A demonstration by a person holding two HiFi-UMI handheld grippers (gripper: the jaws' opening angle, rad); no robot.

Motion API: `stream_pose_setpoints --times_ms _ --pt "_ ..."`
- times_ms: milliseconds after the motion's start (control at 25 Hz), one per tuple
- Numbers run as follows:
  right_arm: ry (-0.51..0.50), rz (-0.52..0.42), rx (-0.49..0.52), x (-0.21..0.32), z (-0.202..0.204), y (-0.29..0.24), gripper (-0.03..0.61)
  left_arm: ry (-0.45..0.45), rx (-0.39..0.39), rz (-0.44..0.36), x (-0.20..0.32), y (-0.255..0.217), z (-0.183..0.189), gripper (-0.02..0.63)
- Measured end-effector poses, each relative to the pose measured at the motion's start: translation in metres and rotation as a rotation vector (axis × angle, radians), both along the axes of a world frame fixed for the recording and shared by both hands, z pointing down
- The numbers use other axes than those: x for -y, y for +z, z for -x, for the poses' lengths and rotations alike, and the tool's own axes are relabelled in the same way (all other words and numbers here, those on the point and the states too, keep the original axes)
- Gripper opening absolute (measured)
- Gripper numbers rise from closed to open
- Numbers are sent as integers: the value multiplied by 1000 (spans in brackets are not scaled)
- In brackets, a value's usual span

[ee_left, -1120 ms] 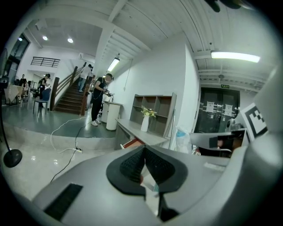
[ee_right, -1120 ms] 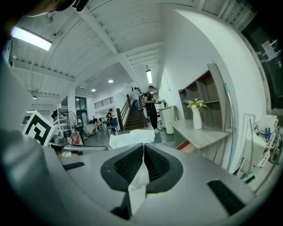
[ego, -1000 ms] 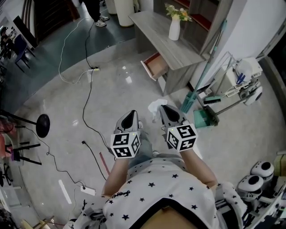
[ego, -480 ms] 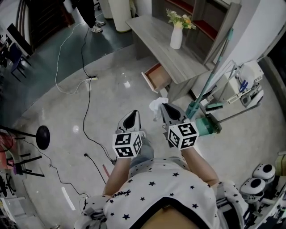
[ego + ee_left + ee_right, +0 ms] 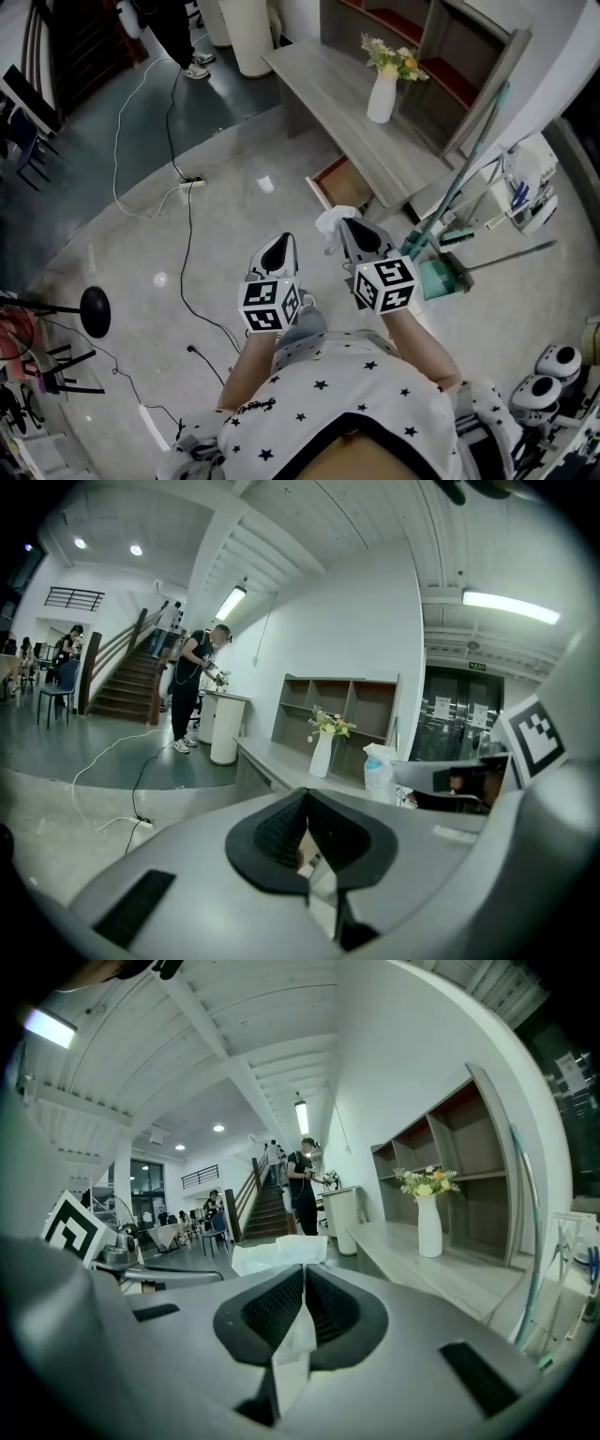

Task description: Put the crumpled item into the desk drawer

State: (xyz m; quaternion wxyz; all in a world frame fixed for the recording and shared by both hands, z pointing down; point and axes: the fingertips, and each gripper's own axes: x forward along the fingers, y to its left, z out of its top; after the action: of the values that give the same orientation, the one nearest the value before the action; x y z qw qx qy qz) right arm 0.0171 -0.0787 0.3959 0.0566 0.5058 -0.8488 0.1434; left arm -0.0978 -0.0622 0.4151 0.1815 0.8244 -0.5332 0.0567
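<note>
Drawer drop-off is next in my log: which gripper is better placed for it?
Right. The right gripper is shut on the paper and nearer the open drawer; the left gripper is shut and empty.

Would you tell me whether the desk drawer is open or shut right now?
Open: the drawer juts out from under the desk, its brown inside showing in the head view.

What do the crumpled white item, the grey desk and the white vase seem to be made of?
The crumpled white item: probably thin paper or tissue, matte, with soft irregular folds, pinched flat in the right tool. The grey desk: wood or wood-look laminate, matte; faint grain lines run along the top. The white vase: likely glazed ceramic, smooth and slightly shiny.
</note>
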Motion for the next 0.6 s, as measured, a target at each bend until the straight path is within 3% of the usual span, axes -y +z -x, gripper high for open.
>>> stream_pose_setpoints --times_ms 600 --pt "84 14 -32 114 38 17 3 98 -1 20 123 16 39 12"
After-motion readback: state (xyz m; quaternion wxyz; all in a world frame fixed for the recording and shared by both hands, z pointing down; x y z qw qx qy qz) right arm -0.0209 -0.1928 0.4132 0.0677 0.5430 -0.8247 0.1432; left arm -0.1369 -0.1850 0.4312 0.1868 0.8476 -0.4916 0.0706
